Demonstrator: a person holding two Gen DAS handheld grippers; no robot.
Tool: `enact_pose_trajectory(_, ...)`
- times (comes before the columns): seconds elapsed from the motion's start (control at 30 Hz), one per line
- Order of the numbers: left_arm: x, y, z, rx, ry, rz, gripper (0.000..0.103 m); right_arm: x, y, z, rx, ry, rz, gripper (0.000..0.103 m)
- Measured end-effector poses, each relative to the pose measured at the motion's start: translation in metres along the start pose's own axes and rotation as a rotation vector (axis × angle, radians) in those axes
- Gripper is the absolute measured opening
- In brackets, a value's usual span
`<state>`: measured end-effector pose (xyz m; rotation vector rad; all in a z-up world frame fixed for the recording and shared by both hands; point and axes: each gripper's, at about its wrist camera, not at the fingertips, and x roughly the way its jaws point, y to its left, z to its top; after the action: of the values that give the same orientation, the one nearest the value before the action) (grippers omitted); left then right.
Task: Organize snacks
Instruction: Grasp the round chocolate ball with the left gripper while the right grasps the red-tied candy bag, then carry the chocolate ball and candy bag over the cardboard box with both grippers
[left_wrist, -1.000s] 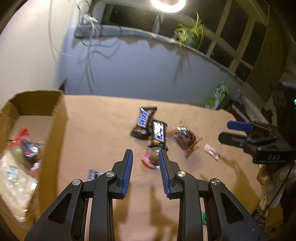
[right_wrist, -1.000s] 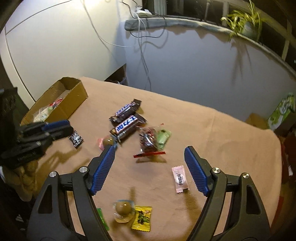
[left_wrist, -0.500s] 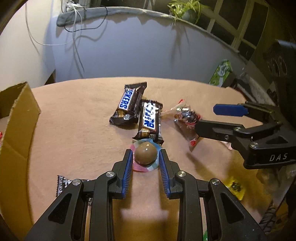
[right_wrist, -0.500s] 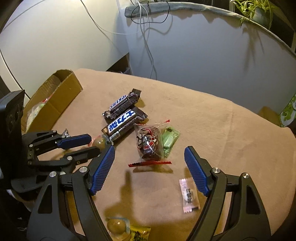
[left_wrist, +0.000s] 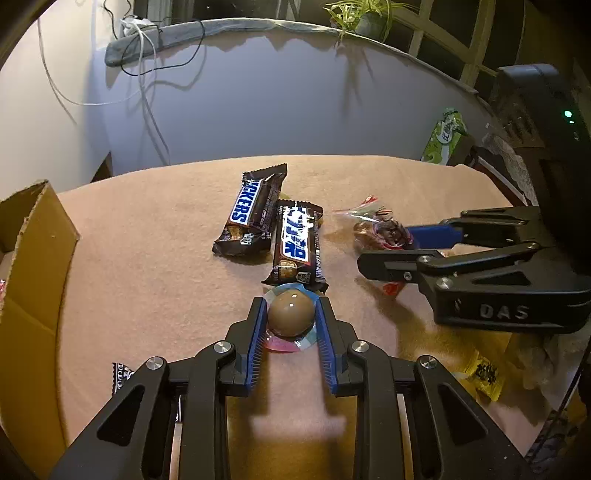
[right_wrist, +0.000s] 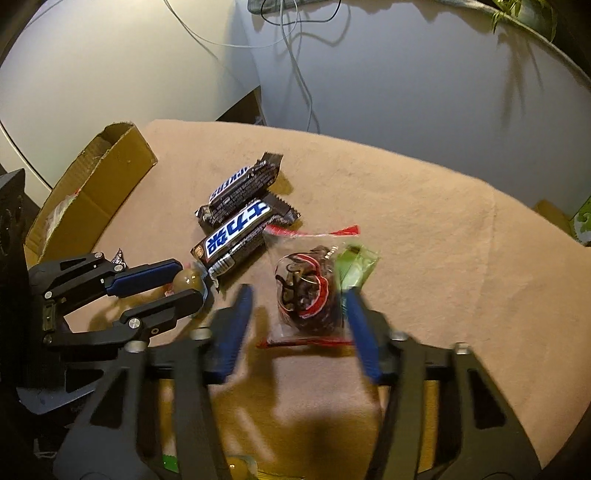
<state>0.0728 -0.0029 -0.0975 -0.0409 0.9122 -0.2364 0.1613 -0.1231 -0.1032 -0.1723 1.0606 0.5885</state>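
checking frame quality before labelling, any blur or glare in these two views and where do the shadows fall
Left wrist view: sharp; a small glare spot on the brown jelly cup, gripper shadows dark on the cloth. Right wrist view: the right gripper is motion-smeared as its jaws have been closing around the clear snack bag; fisheye bends both.

"KERS" on bar (left_wrist: 252, 214); "DAS", right hand-held gripper (left_wrist: 399, 245)

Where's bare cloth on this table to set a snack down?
Free: the stretch between the cardboard box and the Snickers bars, and the cloth beyond the clear red-edged packet toward the table's far right edge. Crowded: the centre, where bars, packet, jelly cup and both tools sit close together.
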Motion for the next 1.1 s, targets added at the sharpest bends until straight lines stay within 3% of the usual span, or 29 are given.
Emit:
enact_pose_trajectory(0.37, -0.011, 0.004, -0.001, -0.005, -0.027, -0.019, 0.025, -0.013, -0.002, -0.007, 0.026, -0.021, 0.002, 0.034)
enact_pose_trajectory(0.63, -0.049, 0.018, 0.004, -0.053, -0.124, -0.028, 0.025, -0.047, 0.014, -0.007, -0.003, -0.074, -0.005, 0.034)
enact_pose_trajectory(1.1, -0.131, 0.071, -0.008, -0.137, -0.333, 0.03, 0.025, -0.072, 0.107, 0.031, -0.117, -0.172, 0.058, 0.034)
